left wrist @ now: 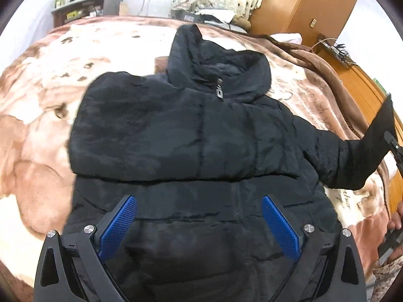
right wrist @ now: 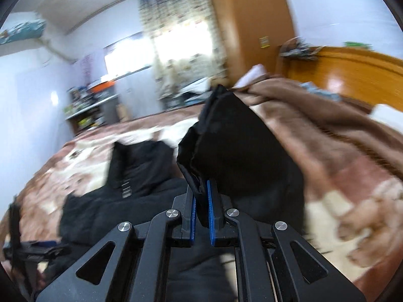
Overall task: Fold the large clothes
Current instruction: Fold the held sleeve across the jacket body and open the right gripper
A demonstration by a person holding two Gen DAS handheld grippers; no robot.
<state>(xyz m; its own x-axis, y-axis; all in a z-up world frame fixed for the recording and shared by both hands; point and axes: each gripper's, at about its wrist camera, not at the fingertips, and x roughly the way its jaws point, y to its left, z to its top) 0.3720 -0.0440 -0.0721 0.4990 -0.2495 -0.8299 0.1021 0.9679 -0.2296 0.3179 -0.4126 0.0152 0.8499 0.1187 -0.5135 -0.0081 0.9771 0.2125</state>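
Note:
A black hooded puffer jacket lies front-up on the bed, hood toward the far side, zipper closed. Its left sleeve is folded across the chest. My left gripper is open and empty, hovering over the jacket's lower front. My right gripper is shut on the cuff of the jacket's right sleeve and holds it lifted off the bed. In the left wrist view that sleeve stretches out to the right, up to the right gripper at the frame edge.
The bed carries a brown and cream patterned blanket. A wooden headboard and a wardrobe stand on the right. A cluttered shelf sits by the far wall. A loose brown blanket is bunched near the headboard.

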